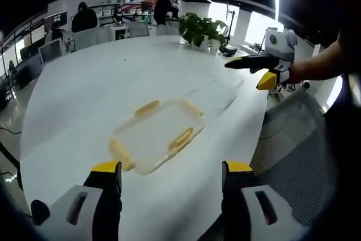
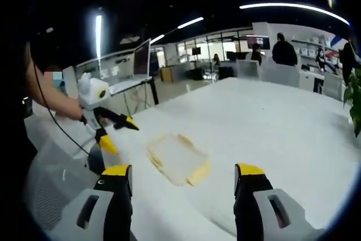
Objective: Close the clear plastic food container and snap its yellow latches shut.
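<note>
In the left gripper view, the left gripper (image 1: pixel 171 176) hangs released, jaws spread, above the clear container (image 1: pixel 156 134) with yellow latches (image 1: pixel 180 138), near the white tabletop (image 1: pixel 84 100) edge. In the right gripper view, the right gripper (image 2: pixel 183 180) is likewise released, jaws apart, the container just beyond.

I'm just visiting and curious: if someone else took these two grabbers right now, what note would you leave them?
Left gripper: open, empty, held above the near edge of the round white table.
Right gripper: open, empty, also off the table.
Clear plastic food container with yellow latches sits on the table ahead of both. A clear flat sheet, possibly the lid, lies just beyond it.
Done: nothing visible yet.
Left: close the container, snap all latches.
</note>
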`<state>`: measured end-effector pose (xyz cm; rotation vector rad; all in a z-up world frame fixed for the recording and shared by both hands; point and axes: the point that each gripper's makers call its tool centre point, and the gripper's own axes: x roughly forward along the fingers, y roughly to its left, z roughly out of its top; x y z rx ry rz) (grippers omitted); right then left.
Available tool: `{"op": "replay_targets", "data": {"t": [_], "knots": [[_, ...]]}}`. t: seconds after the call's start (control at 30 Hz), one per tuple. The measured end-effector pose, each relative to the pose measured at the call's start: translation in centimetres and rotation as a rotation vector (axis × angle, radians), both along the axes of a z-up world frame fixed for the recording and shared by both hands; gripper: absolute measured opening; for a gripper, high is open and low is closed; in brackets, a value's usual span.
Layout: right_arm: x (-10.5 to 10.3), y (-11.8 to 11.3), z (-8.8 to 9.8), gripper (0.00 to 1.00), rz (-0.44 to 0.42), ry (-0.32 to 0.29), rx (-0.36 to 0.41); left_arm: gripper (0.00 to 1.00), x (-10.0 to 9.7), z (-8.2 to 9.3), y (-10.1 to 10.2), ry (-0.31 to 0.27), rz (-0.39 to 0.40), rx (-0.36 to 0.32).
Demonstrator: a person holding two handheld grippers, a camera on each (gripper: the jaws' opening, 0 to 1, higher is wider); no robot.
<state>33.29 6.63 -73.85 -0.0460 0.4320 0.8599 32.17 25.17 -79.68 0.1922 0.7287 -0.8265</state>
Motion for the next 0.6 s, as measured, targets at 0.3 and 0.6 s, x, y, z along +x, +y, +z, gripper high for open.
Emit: {"op": "replay_targets", "data": {"t": [0.3, 0.6], "knots": [[0.5, 0.2, -0.4, 0.73, 0.015, 0.003, -0.017, 0.7, 0.4, -0.3, 0.3, 0.016, -0.031, 0.015], [0.7, 1.0, -1.2, 0.71, 0.053, 0.006, -0.061, 0.7, 1.4, -0.5, 0.6, 0.022, -0.05, 0.02]]}}
